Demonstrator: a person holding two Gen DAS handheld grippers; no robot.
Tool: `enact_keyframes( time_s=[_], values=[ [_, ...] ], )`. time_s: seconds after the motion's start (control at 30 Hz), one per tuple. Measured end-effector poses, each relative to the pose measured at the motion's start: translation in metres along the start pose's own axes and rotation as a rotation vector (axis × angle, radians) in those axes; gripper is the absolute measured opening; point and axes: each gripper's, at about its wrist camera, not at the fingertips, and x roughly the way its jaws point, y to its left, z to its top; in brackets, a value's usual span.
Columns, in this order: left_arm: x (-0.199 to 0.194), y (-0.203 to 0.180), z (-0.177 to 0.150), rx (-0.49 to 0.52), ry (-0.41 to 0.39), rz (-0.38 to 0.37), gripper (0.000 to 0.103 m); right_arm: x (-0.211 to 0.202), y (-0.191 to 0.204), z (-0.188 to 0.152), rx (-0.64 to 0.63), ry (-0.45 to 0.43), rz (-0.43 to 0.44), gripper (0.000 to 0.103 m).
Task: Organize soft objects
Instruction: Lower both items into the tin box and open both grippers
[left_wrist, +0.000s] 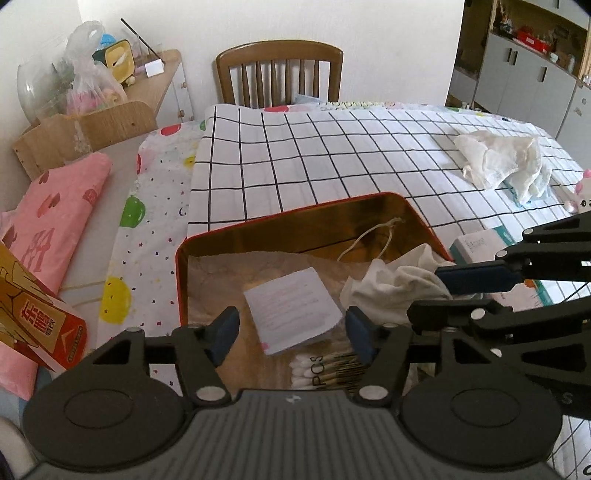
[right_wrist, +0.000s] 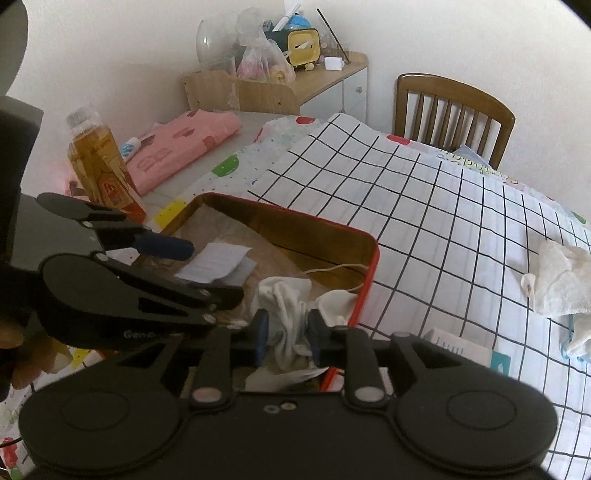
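A red-rimmed tin box (left_wrist: 181, 280) (right_wrist: 369, 254) sits on the checked cloth. Inside lie a folded paper (left_wrist: 291, 310) (right_wrist: 216, 260), a pack of cotton swabs (left_wrist: 325, 369) and a cord. My right gripper (right_wrist: 286, 334) is shut on a crumpled white cloth (right_wrist: 284, 306) (left_wrist: 391, 284) over the box's right part; it enters the left wrist view from the right (left_wrist: 447, 291). My left gripper (left_wrist: 293, 332) is open and empty above the paper and also shows in the right wrist view (right_wrist: 207, 273). Another white cloth pile (left_wrist: 502, 162) (right_wrist: 561, 280) lies farther right on the table.
A folded pink cloth (left_wrist: 51, 221) (right_wrist: 177, 147) and an amber drink bottle (right_wrist: 99, 162) stand left of the box. A white-teal carton (left_wrist: 480, 243) (right_wrist: 461, 350) lies right of it. A wooden chair (left_wrist: 279, 72) stands behind the table, and a cluttered cabinet (left_wrist: 155, 81) at the back left.
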Motion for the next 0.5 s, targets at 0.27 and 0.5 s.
enact_keyframes(
  time_s=[0.27,0.5],
  values=[
    [-0.017,0.0,0.0,-0.016,-0.025,-0.006,0.07,-0.02,0.001,0.0,0.001,-0.039,0.004,0.039],
    [-0.037,-0.007,-0.002,-0.016,-0.05,-0.003,0.071,-0.043,-0.004,-0.005,0.02,-0.075,-0.006,0.046]
  ],
)
